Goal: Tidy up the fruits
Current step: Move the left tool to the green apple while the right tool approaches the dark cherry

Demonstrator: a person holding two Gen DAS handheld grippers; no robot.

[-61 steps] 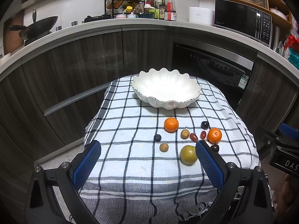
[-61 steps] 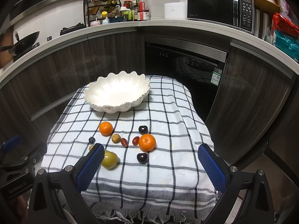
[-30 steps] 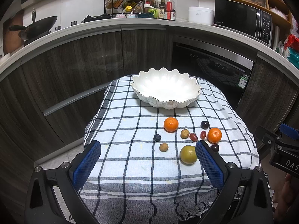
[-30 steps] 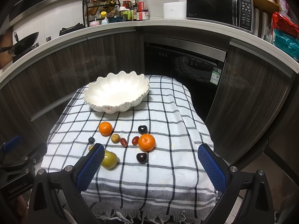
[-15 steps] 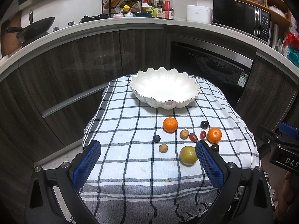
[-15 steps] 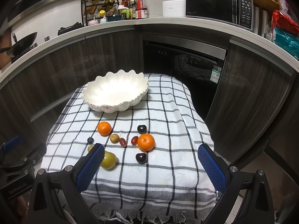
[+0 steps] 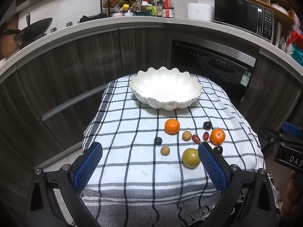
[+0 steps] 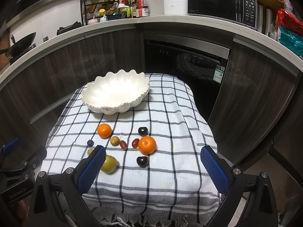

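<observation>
A white scalloped bowl [image 7: 165, 89] [image 8: 115, 92] stands empty at the far end of a checked cloth [image 7: 132, 162] [image 8: 170, 162]. In front of it lie two oranges [image 7: 172, 126] [image 7: 217, 136] [image 8: 104, 130] [image 8: 147, 144], a yellow-green fruit [image 7: 191, 158] [image 8: 109, 164], two dark plums [image 8: 142, 131] [image 8: 142, 161], two red grape tomatoes [image 8: 123, 144], two small brown fruits [image 7: 165, 150] and a dark berry [image 7: 158, 140]. My left gripper [image 7: 149, 164] hangs open near the cloth's front edge. My right gripper [image 8: 153, 168] is open too, short of the fruits.
Dark curved cabinets and a built-in oven [image 8: 189, 64] stand behind the table. The counter holds a spice rack [image 7: 121, 3], bottles, a microwave [image 8: 221, 3] and a wok [image 7: 36, 28]. A hand [image 7: 289, 193] shows at the lower right of the left wrist view.
Both grippers have drifted slightly nearer the table and stay open. The fruits and the bowl have not moved.
</observation>
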